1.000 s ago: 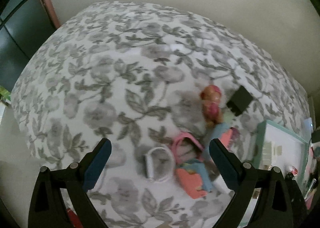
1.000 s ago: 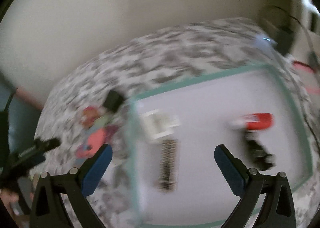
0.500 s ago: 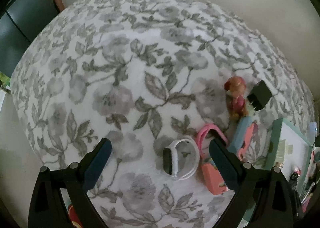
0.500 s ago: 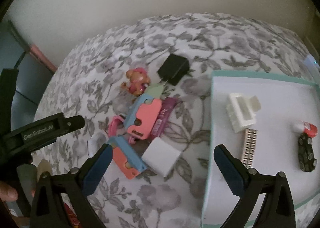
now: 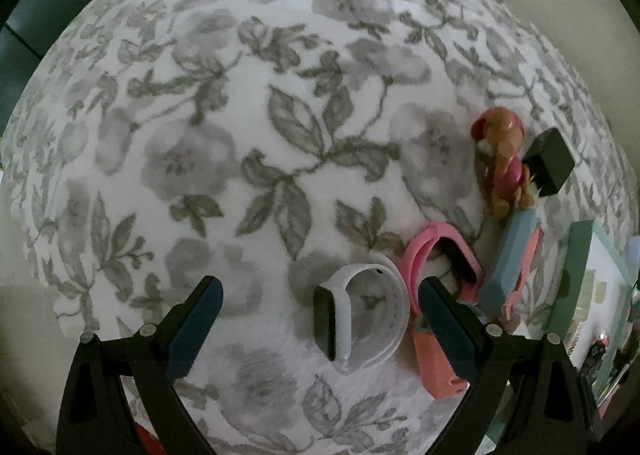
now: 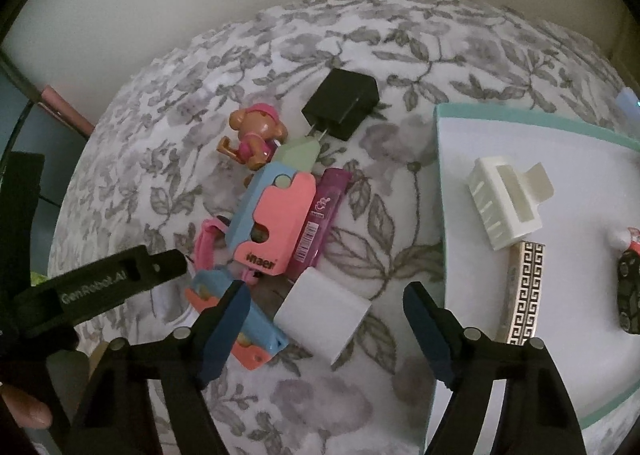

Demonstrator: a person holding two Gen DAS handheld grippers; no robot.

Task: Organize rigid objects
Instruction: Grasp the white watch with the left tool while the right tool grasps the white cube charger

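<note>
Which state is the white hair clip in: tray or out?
In. The white hair clip lies on the tray floor, beside the patterned bar.

Dim, flat indoor light w/ soft shadows; faint glare on tablecloth (image 5: 360, 3) top. Heavy fisheye bend + dark corners in both views. Left view slightly soft; right sharper.

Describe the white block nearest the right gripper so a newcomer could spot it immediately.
Start at the teal-rimmed tray on the floral cloth; just left of it lies a toy pile. The white block sits at the pile's near edge, between the right gripper's open fingers: plain, unmarked, unlike its colourful neighbours.
</note>
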